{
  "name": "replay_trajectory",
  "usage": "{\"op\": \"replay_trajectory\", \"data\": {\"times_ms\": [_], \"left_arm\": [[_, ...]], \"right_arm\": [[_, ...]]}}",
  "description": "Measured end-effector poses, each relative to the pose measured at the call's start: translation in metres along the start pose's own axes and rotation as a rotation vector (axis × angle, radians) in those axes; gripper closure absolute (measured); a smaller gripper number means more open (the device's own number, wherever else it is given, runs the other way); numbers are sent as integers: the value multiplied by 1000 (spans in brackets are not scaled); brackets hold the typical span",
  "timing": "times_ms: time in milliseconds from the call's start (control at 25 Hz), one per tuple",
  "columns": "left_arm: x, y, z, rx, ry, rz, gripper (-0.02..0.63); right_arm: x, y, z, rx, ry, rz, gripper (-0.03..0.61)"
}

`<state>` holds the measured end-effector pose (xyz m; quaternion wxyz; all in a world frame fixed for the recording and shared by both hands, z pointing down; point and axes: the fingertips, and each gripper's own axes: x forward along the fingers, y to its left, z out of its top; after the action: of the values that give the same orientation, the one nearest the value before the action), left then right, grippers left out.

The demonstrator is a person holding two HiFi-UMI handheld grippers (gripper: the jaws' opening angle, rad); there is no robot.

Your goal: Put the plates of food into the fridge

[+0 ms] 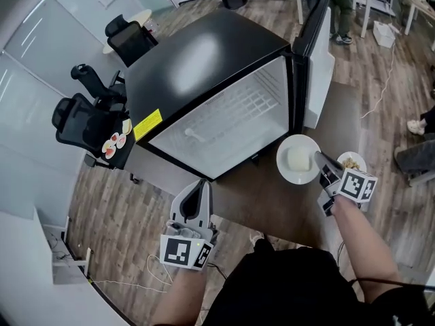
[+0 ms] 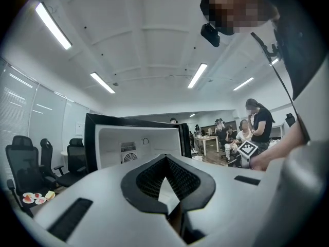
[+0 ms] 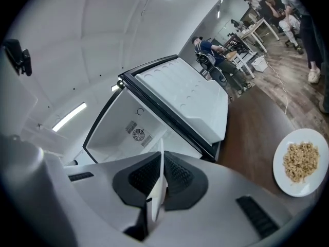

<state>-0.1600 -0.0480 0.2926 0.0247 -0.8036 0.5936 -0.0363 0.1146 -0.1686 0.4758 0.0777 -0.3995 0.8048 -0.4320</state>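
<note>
Nearest, at 7 o'clock in the head view, the left gripper (image 1: 202, 190) is closed up and carrying nothing. Over at 4 o'clock the right gripper (image 1: 319, 159) is clamped on the rim of a white plate (image 1: 285, 172) with a pale lump of food on it, over the brown table (image 1: 272, 202). A second plate (image 3: 278, 163), noodly stuff, sits at 3. The open fridge (image 1: 204, 60) is at 12. Looks ceramic to me: stiff, slick, breakable. Pinched at one edge it'll want to tip, so keep it level.
</note>
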Motion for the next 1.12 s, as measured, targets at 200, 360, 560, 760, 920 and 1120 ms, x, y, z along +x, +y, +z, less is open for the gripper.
{"op": "replay_trajectory", "data": {"times_ms": [200,360,560,760,920,1120], "left_arm": [[-10,31,5,-1,-17,23,611],[-17,53,6,-2,-26,33,611],[-24,79,9,2,-40,45,611],[-31,106,17,4,-54,61,611],[-33,124,19,5,-56,66,611],[-33,144,17,5,-54,69,611]], "right_arm": [[27,30,5,-6,-7,19,560],[47,54,5,-29,-9,39,560],[69,81,12,-52,-30,68,560],[91,107,20,-45,-52,89,560],[109,122,26,-46,-66,87,560],[132,137,28,-34,-85,113,560]]}}
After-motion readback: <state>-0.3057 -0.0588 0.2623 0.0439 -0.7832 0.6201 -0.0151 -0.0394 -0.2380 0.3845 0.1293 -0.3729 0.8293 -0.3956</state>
